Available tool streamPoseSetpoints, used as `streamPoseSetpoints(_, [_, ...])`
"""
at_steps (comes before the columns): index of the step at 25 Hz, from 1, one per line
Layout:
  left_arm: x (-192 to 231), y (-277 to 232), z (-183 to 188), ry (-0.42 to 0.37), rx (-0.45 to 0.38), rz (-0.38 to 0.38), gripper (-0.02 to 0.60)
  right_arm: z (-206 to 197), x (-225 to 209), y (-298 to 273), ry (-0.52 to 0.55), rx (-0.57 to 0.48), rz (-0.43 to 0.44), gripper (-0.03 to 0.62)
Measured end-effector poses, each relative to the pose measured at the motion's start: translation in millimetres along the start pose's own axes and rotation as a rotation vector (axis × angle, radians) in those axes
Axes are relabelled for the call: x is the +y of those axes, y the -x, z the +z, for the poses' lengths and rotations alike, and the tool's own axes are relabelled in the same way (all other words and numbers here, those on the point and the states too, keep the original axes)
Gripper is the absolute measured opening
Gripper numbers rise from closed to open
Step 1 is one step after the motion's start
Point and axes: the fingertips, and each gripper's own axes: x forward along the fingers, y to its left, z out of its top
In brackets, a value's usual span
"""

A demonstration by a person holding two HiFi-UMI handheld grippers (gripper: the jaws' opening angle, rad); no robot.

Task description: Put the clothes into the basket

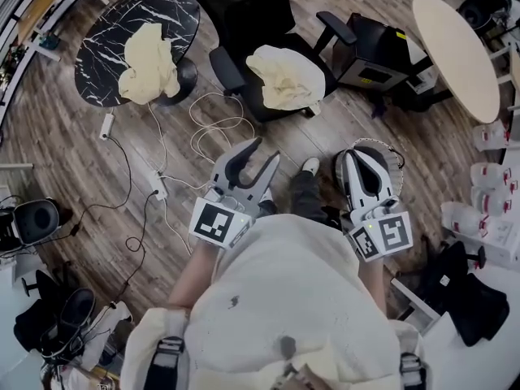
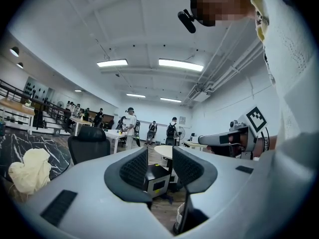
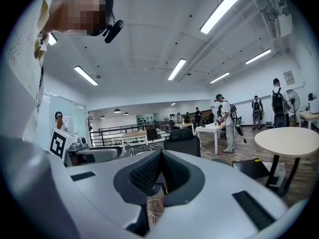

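While crumpled cream cloth (image 1: 284, 78) drapes the black chair (image 1: 244, 15), left tongs (image 1: 266, 149) gape, right tongs (image 1: 366, 149) meet.

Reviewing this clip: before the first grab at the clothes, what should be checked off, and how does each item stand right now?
1. Left gripper ready to grab: ok. Its jaws stand apart with nothing between them.
2. Right gripper ready to grab: not ok. Its jaws are together and empty.
3. Clothes located: ok. One cream garment lies on the office chair and a second cream garment on the marble table. Neither is held.
4. Basket open and free: cannot tell. Only part of its wire rim shows behind the right gripper.
5. Path to the chair: not ok. White cables lie looped on the floor in front of it.
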Motion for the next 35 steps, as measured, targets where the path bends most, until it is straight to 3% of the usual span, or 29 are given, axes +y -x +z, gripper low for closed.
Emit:
streamPoseSetpoints(8, [21, -62, -4, 0.018, 0.019, 0.031, 0.166, 7, -54, -43, -0.009, 0.001, 0.033, 0.008])
streamPoseSetpoints(22, [46, -249, -5, 0.007, 0.052, 0.107, 0.167, 40, -226, -139, -0.02, 0.017, 0.118, 0.008])
streamPoseSetpoints(35, [46, -369, -67, 0.006, 0.173, 0.237, 0.179, 37, -361, -171, -0.039, 0.029, 0.224, 0.008])
